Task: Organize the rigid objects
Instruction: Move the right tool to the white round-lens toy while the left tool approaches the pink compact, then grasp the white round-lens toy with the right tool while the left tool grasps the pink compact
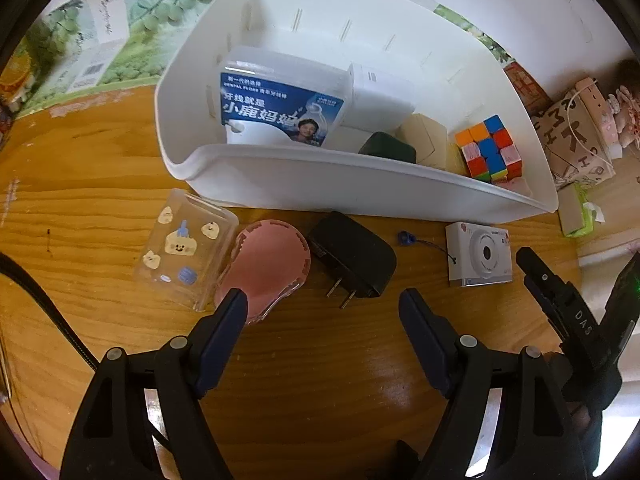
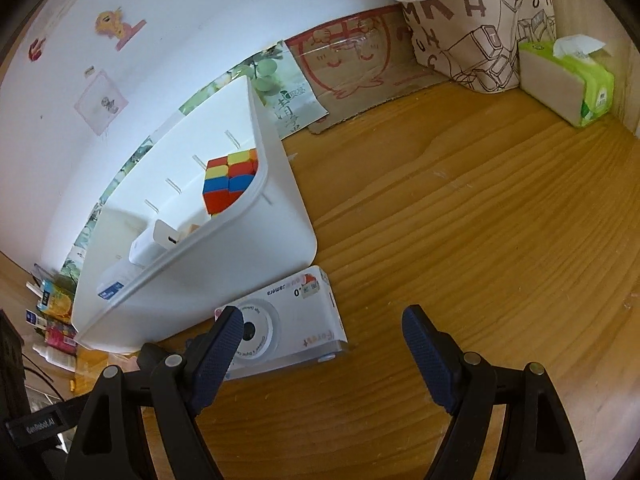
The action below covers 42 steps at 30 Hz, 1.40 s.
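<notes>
Four loose pieces laid in a row on the wooden table [image 1: 100, 208], just outside the near wall of the white bin [image 1: 360, 184]: a clear sticker case [image 1: 186, 248] at 9 o'clock from the frame centre, a pink round case [image 1: 272, 264] touching its right edge, a black plug adapter [image 1: 352, 258] with prongs aimed toward the camera, and a white toy camera [image 1: 480, 256] at 3 o'clock. Already inside the bin: a dental floss box [image 1: 280, 108], a white block [image 1: 380, 100], a dark case [image 1: 388, 148], a beige box [image 1: 424, 136] and a colour cube [image 1: 490, 148]. Probably lined up along the wall for short lifts over the rim.

Left gripper [image 1: 322, 308] spread wide, nothing between the fingers, hovering over bare wood at 6 o'clock from the adapter; left fingertip overlapping the pink case's near edge, contact not clear. Seemingly parked clear of the row, or lining up on the adapter.

Right gripper [image 2: 322, 330] also spread wide and empty. In the right wrist view, toy camera [image 2: 288, 320] lying flat at the bin's corner, just beside its outer wall [image 2: 224, 264], lens up; left fingertip overlapping the lens end, right fingertip well beyond the other end. Likely the next pick: a wide opening suited to its long side. Tissue pack [image 2: 572, 80] and printed bag [image 2: 480, 20] off at 1 o'clock, well apart.
</notes>
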Motion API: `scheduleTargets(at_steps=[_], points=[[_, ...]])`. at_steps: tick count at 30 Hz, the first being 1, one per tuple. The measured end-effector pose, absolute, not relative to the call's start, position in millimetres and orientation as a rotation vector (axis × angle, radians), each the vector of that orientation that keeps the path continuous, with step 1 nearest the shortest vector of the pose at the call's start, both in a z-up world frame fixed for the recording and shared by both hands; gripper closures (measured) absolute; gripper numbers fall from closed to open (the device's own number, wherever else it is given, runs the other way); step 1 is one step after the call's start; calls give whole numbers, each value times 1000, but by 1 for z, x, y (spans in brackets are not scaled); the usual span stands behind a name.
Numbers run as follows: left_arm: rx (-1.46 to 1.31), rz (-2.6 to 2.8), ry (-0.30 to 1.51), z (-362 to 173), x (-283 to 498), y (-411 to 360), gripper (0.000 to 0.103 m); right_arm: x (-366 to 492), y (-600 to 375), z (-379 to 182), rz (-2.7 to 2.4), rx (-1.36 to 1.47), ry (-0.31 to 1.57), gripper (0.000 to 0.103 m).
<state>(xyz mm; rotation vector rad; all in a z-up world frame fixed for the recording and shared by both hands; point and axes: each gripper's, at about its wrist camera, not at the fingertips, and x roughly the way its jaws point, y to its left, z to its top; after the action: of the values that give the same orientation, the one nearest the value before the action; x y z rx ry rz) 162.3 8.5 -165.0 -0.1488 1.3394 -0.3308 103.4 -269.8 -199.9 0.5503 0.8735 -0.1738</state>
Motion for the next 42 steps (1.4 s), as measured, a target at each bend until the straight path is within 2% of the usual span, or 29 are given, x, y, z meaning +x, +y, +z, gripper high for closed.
scheduleTargets(at_steps=[22,42], points=[[-39,-346,1404,-193,186,25,22,109,-225,-214,-232,417,900,21],[107,-307,1321,-201,205,6,19,120,-213,-220,-251,338,871,8]])
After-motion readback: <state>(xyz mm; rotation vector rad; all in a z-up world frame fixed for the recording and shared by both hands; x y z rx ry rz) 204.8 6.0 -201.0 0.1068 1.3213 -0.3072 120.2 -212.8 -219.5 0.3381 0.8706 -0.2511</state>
